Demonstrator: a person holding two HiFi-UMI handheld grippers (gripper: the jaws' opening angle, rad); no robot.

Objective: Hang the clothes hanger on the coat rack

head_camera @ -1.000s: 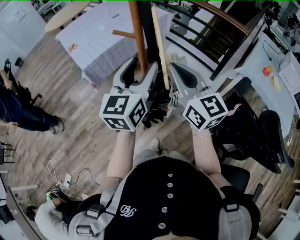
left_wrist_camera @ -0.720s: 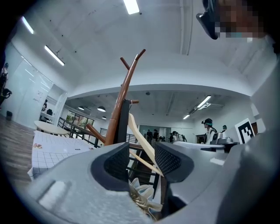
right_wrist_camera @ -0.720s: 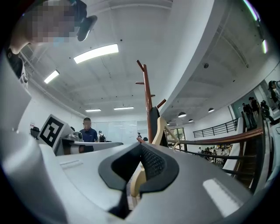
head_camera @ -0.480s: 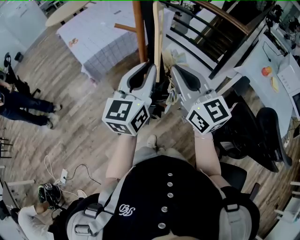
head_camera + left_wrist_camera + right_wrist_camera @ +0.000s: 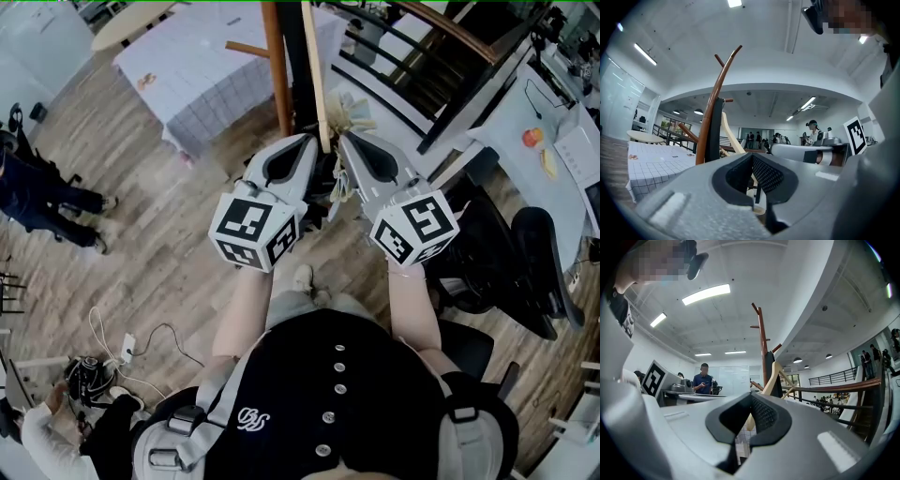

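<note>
One claw, the left (image 5: 314, 143), just clamped the hanger (image 5: 316, 75).

Pale wooden hanger (image 5: 316, 80) beside brown coat rack (image 5: 276, 70)

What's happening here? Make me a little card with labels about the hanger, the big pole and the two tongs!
hanger: pale wood, held up on end, looks not hung yet
coat rack: brown wooden pole with pegs, close by the hanger
left tongs: have just been closing; now shut, seemingly on the hanger's lower end
right tongs: shut on the hanger's lower end
pointing: both tongs aim toward the coat rack
</note>
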